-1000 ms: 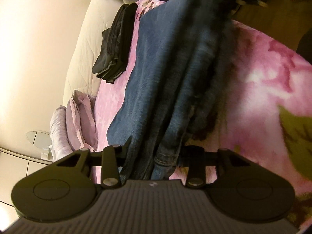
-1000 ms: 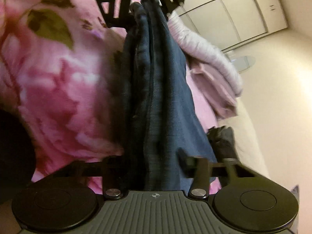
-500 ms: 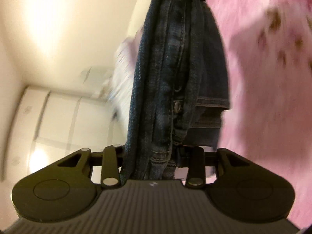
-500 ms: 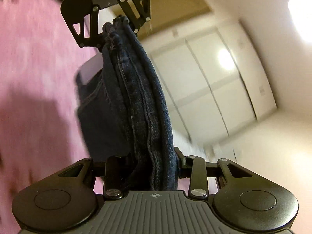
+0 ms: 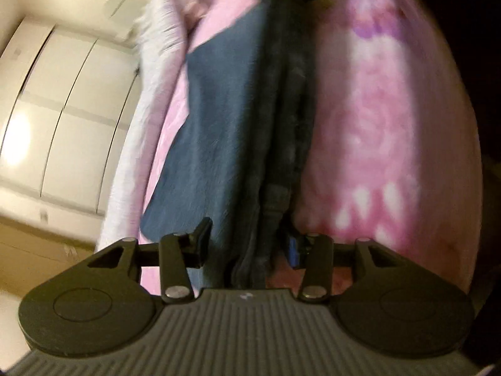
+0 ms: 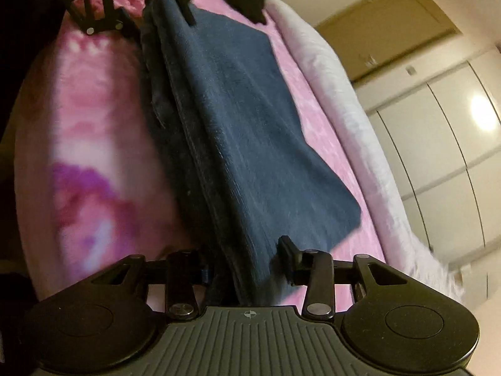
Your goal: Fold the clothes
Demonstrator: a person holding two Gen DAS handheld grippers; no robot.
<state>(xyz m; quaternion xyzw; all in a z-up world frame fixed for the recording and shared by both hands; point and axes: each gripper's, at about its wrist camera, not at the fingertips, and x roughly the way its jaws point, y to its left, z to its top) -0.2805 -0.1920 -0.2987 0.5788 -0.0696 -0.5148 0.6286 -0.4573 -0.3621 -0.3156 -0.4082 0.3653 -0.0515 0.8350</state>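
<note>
- the jeans (image 5: 225, 144) are dark blue denim, folded lengthwise into a long bundle with thick stitched seams along the edge; a flat panel of the cloth spreads to one side with a squared corner
- they stretch between the two grippers above a fuzzy pink blanket (image 5: 369, 131) with paler and purple blotches; the blanket covers a bed, edged by a soft whitish quilt (image 6: 350, 119)
- the left gripper (image 5: 247, 244), matte black with ribbed grey housing, has its jaws just opening; the denim bundle runs between them, and a gap shows beside each finger, so the pads no longer press on it
- the right gripper (image 6: 247, 266) is the same build; its jaws have also just been opening, with the jeans' other end lying between the fingers, loose against them
- behind the bed stand glossy cream wardrobe doors (image 6: 447, 144) with a bright lamp reflection; both views are blurred
</note>
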